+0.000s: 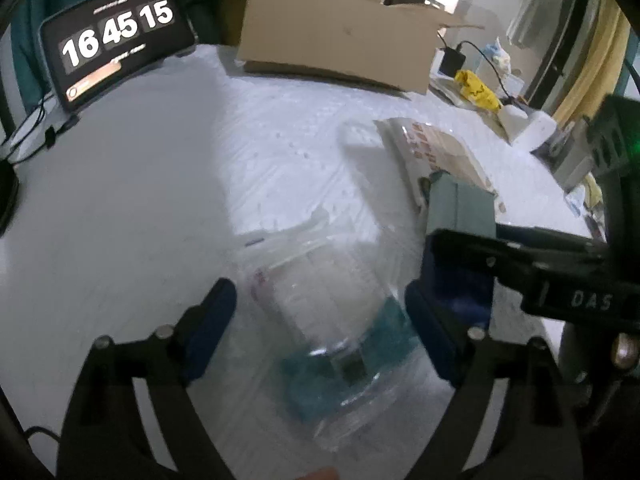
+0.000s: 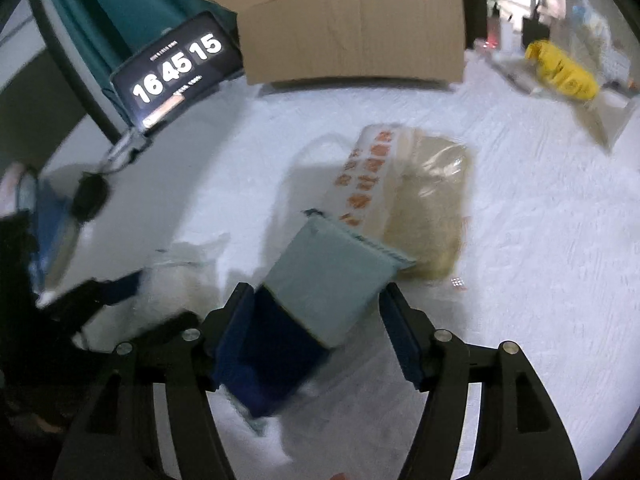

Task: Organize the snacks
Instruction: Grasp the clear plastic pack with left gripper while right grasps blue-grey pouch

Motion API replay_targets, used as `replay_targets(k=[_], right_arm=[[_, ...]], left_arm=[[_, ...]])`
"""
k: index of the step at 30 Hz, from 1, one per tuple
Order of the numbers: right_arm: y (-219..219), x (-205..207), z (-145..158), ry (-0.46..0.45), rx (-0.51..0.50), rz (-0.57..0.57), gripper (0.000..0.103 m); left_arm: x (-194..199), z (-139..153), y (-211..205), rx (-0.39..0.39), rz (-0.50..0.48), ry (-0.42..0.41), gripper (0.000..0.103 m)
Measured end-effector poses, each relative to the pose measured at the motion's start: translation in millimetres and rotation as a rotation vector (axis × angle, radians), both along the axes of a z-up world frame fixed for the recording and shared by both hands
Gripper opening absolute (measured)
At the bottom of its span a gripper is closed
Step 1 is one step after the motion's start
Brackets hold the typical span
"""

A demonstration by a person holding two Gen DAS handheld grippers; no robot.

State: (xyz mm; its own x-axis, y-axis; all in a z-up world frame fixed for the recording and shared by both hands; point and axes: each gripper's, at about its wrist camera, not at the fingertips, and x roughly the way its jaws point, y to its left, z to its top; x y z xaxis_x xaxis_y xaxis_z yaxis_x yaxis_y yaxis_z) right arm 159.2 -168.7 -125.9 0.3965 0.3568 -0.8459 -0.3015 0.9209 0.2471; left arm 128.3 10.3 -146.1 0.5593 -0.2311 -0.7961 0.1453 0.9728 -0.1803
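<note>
My left gripper [image 1: 320, 320] spread around a clear packet [image 1: 340, 344], pads clear, my right gripper [image 2: 316, 312] open astride a grey-blue pouch [image 2: 332, 280], orange-lettered bag [image 2: 404, 184] beyond, cardboard box [image 2: 356, 28] behind, clock screen [image 1: 116, 36] showing 16 45 15

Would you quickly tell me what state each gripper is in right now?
Left gripper: open, its fingers either side of a clear snack bag without pressing it.
Right gripper: open, a grey-blue packet between its fingers, apparently unclamped.

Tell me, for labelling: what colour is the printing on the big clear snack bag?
Orange-red printing on the snack bag, clearest in the right wrist view.
</note>
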Motion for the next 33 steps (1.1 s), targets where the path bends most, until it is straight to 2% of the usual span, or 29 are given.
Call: replay_targets(k=[3, 7, 8, 9, 10, 11, 15, 18, 23, 33], right_arm=[[1, 2, -5, 0.017, 0.029, -0.004, 0.068], [3, 0, -5, 0.006, 0.038, 0.003, 0.063], [2, 0, -5, 0.002, 0.043, 0.006, 0.061], [2, -1, -5, -0.002, 0.044, 0.013, 0.055], [1, -2, -3, -0.01, 0.058, 0.019, 0.053], [1, -2, -1, -0.019, 0.056, 0.023, 0.049], [-2, -4, 9, -0.052, 0.068, 0.046, 0.032], [-4, -4, 18, -0.079, 0.07, 0.06, 0.023], [-11, -3, 30, -0.114, 0.09, 0.068, 0.019], [-31, 20, 57, -0.178, 0.133, 0.045, 0.019]], left_arm=[[1, -2, -8, 0.058, -0.025, -0.018, 0.088], [3, -4, -12, 0.077, -0.059, -0.029, 0.087], [3, -4, -12, 0.075, -0.068, -0.03, 0.083], [3, -3, -12, 0.077, -0.075, -0.035, 0.078], [3, -3, -13, 0.083, -0.081, -0.036, 0.071], [3, -2, -14, 0.084, -0.087, -0.036, 0.068], [3, 0, -17, 0.076, -0.108, -0.033, 0.066], [3, 3, -20, 0.055, -0.127, -0.028, 0.065], [7, 16, -23, 0.041, -0.125, -0.054, 0.065], [40, 49, -15, 0.054, -0.085, -0.139, 0.065]])
